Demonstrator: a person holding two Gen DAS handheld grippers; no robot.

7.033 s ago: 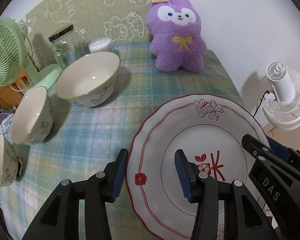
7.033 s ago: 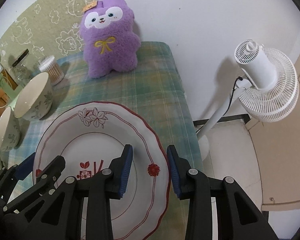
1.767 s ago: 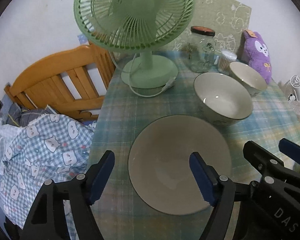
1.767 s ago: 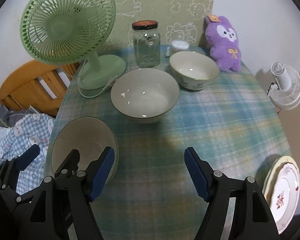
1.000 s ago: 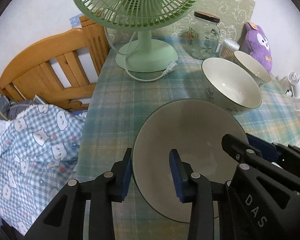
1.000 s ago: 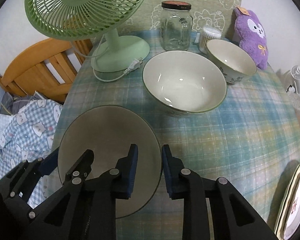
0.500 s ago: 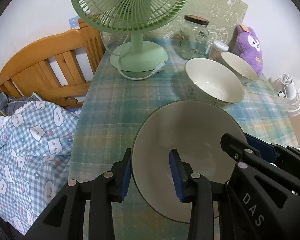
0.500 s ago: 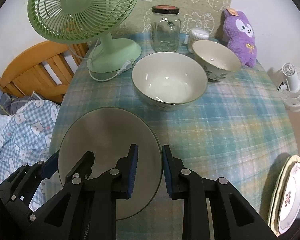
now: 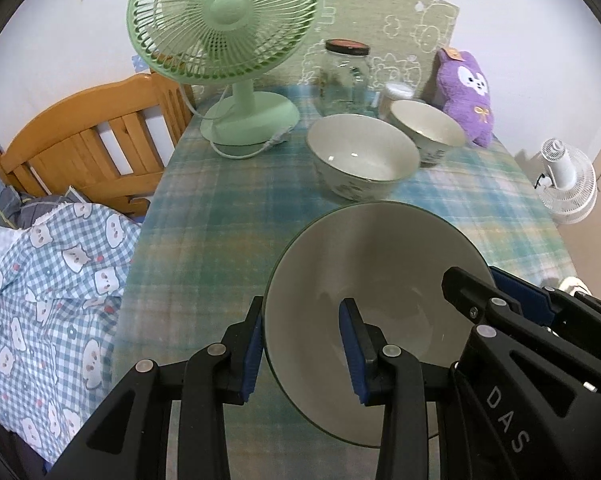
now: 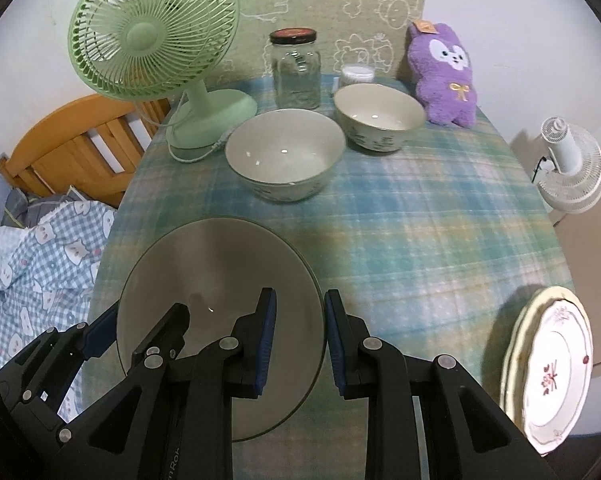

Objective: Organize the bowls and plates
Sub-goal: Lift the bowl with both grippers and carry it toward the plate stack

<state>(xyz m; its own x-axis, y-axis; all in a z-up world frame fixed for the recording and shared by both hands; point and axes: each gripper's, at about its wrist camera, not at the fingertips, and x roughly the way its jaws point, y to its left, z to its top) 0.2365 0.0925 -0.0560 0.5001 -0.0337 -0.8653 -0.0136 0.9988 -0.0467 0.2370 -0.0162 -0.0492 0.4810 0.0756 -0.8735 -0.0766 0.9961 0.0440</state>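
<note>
1. Plaid cloth in blue and green covers the table (image 10: pixel 420 216), with a pale wall and a green patterned sheet behind it.
2. On the near left, the left gripper (image 9: pixel 302 350) is clamped on the left rim of the big bowl (image 9: pixel 380 280), one blue pad outside the wall and one inside.
3. Beside it, the right gripper (image 10: pixel 298 340) pinches the same bowl's right rim in the same way, one pad in, one out.
4. That bowl (image 10: pixel 216 276) is plain and pale inside with a thin dark edge; whether it touches the cloth I cannot tell.
5. Just beyond it sits a medium bowl (image 10: pixel 284 152) with a leafy print on its side, upright on the cloth.
6. Farther and to the right stands a smaller bowl (image 10: pixel 380 114) of the same pattern, near the medium one but apart from it.
7. At the near right edge of the table lies a stack of plates (image 10: pixel 552 364), the top one white with red flowers.
8. Along the far edge stand a green desk fan (image 10: pixel 156 48) on the left, a glass jar (image 10: pixel 296 72) with a dark lid, a small white container (image 10: pixel 356 74) and a purple plush toy (image 10: pixel 446 72).
9. Off the table, a white floor fan (image 10: pixel 572 164) stands to the right, and a wooden bed frame (image 9: pixel 88 148) with checked bedding (image 9: pixel 48 280) lies to the left.
</note>
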